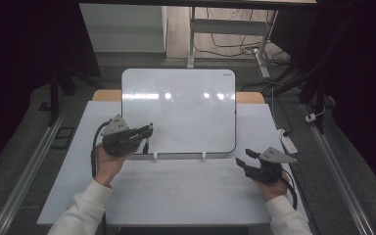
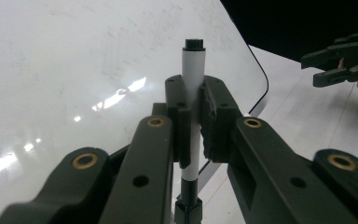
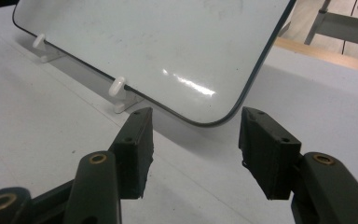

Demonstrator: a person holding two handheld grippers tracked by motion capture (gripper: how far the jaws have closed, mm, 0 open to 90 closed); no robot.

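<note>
A white whiteboard (image 1: 178,110) leans on small white stands (image 1: 155,156) in the middle of the table. My left gripper (image 1: 147,133) hovers at the board's lower left corner, shut on a white marker (image 2: 193,88) with a black cap that stands upright between the jaws. In the high view the marker (image 1: 146,143) points down toward the board's bottom edge. My right gripper (image 1: 243,157) rests near the board's lower right corner, open, with nothing between its jaws. The right gripper view has the board's rounded corner (image 3: 214,119) just beyond the jaws.
The white table top (image 1: 176,191) stretches in front of the board. A white power strip (image 1: 288,142) lies at the table's right edge. Table legs and cables (image 1: 235,46) stand on the floor behind. Metal rails (image 1: 345,181) run along both sides.
</note>
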